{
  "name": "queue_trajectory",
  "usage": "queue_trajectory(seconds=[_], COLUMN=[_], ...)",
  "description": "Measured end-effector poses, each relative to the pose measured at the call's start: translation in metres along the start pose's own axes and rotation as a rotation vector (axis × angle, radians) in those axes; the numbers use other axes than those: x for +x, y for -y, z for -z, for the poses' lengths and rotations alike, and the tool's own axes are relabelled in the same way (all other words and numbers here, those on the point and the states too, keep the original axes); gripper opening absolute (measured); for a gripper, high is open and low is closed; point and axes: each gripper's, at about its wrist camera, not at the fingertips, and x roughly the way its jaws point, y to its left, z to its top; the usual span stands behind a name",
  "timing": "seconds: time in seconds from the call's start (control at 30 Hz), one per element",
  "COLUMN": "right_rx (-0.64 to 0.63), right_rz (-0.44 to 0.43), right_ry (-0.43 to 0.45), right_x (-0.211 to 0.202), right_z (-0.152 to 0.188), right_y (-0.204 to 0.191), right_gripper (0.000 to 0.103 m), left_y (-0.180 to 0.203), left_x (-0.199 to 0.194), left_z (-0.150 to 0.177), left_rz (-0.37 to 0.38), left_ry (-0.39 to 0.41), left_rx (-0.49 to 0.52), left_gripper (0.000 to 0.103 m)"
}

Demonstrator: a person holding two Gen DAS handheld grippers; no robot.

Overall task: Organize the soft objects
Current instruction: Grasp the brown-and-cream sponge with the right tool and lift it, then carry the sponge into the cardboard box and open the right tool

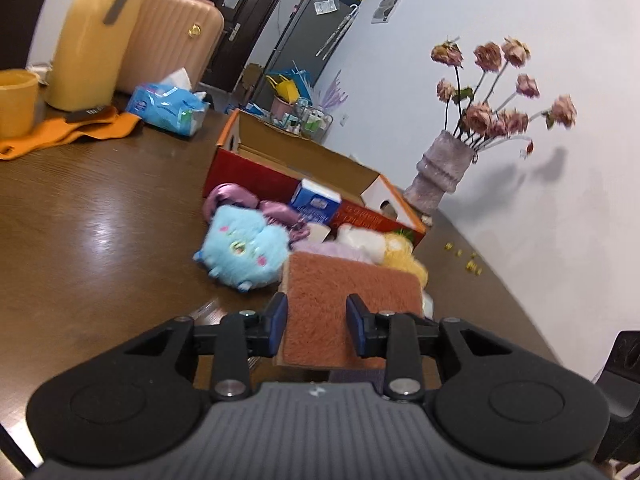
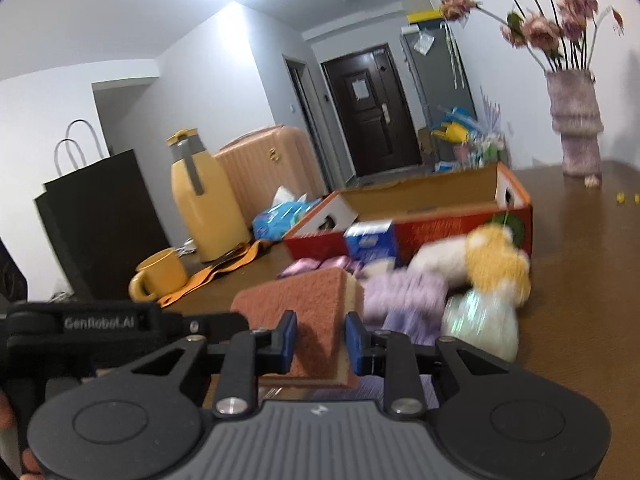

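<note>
Both the left tongs [image 1: 316, 326] and right tongs [image 2: 321, 342] pinch the sponge [image 1: 344, 300] above the bench [image 1: 100, 240], box [image 1: 304, 160] at 12 o'clock. It looks light, squashy; edge grips should hold.

white walls [image 2: 224, 80], dark door [image 2: 368, 112], wooden table [image 1: 100, 240]

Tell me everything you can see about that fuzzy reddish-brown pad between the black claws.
The sponge pad is a flat rectangular block: a coarse, fuzzy reddish-brown top on a pale yellow foam layer. It lies in front of the pile of plush toys. The left gripper and right gripper each pinch a near edge.
</note>
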Motion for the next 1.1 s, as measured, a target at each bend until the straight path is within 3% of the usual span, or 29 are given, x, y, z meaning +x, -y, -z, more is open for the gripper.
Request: queue_trajectory(seconds=[0.1,0.3,0.37,0.53,0.67,0.77,0.9,1.1], right_rx=[0.011,0.004,0.014,0.053,0.07,0.079,0.074,0.043], right_rz=[-0.041,-0.069,-0.068,-0.038,-0.036,-0.042,-0.045,-0.043], right_ry=[-0.038,-0.119,-0.136,-0.114,-0.118,-0.142,-0.138,-0.045], right_x=[-0.012,-0.015,-0.015,-0.019,-0.015,-0.008,-0.005,-0.002], right_z=[0.022,0.052,0.058,0.059,0.059,0.061,0.056,0.005], right_y=[-0.013,-0.03,-0.029,-0.024,-0.023,-0.021,-0.022,-0.02], right_gripper=[0.025,0.025,0.026,0.029,0.029,0.028,0.024,0.024], left_y=[-0.004,-0.027,-0.032,-0.04,-0.049,-0.057,-0.058,-0.045], left_x=[-0.022,-0.037,-0.038,-0.039,-0.034,-0.028,-0.027,-0.014], left_z=[0.02,0.048,0.052,0.058,0.054,0.052,0.048,-0.004], left_rz=[-0.048,-0.086,-0.077,-0.07,-0.044,0.015,0.037,0.108], left_ry=[-0.028,-0.091,-0.093,-0.088,-0.1,-0.131,-0.134,-0.082], left_rx=[0.042,-0.006,-0.018,-0.022,-0.063,-0.089,-0.11,-0.119], left_gripper=[0.032,0.033,0.045,0.048,0.048,0.035,0.033,0.033])
